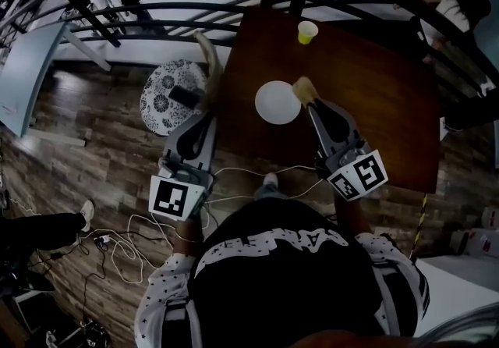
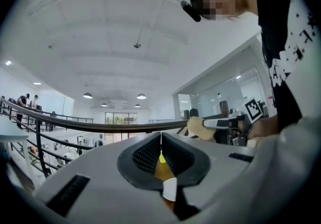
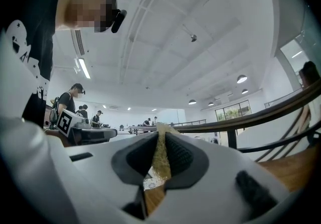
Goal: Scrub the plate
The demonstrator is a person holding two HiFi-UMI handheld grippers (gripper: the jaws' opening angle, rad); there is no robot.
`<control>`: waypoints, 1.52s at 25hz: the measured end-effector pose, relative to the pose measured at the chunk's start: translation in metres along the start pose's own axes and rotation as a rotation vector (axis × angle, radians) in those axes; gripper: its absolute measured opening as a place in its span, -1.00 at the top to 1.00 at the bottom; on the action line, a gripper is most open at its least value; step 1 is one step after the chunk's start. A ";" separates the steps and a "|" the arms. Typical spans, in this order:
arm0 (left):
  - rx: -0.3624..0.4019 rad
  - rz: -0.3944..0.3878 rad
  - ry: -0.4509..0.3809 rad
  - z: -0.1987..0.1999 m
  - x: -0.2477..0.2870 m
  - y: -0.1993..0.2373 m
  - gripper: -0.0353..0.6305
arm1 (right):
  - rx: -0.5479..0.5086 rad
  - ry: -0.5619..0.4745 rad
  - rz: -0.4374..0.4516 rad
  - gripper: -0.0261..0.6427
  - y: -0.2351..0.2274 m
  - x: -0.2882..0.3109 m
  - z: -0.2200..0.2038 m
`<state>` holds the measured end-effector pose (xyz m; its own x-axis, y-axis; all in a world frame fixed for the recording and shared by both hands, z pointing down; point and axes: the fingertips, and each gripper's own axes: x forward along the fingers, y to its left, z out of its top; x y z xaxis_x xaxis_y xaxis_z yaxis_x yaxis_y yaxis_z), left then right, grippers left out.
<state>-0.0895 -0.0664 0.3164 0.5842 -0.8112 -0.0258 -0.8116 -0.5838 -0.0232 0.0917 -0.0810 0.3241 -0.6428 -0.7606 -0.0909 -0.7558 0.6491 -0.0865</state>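
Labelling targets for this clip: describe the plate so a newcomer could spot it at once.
Find the dark wooden table. Left of its middle lies the plate, beside the sponge in the right gripper. It is flat, round and plain white, unlike the small yellow cup farther back.

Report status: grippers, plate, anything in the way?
Left gripper shut, empty. Right gripper shut on sponge, at the plate rim; contact unclear. Yellow cup stands well clear of the plate.
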 end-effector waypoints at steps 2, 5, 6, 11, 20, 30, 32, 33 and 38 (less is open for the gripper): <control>-0.010 0.003 -0.009 0.000 0.008 0.004 0.85 | -0.001 0.004 0.012 0.78 -0.007 0.007 -0.002; -0.004 0.018 -0.009 0.001 0.016 0.006 0.85 | 0.002 0.007 0.021 0.78 -0.017 0.011 -0.003; -0.001 0.024 -0.004 0.001 0.018 0.005 0.85 | 0.004 0.006 0.024 0.78 -0.020 0.011 -0.002; 0.005 0.045 -0.006 0.003 0.030 -0.002 0.85 | -0.004 0.006 0.046 0.78 -0.034 0.010 0.000; 0.023 0.070 0.008 0.006 0.049 -0.012 0.85 | -0.001 0.027 0.081 0.78 -0.059 0.017 -0.005; 0.033 0.020 0.010 -0.003 0.069 -0.013 0.85 | -0.024 0.083 0.068 0.78 -0.067 0.021 -0.030; 0.030 -0.005 0.007 -0.003 0.076 -0.014 0.85 | -0.049 0.102 0.064 0.78 -0.069 0.023 -0.035; 0.031 -0.016 0.008 -0.004 0.079 -0.014 0.85 | -0.059 0.112 0.061 0.78 -0.069 0.024 -0.037; 0.029 -0.056 0.018 -0.007 0.091 -0.015 0.85 | -0.095 0.158 0.064 0.78 -0.070 0.031 -0.049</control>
<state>-0.0243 -0.1318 0.3211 0.6282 -0.7781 -0.0054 -0.7772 -0.6271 -0.0530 0.1185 -0.1504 0.3754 -0.6960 -0.7152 0.0643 -0.7162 0.6978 0.0092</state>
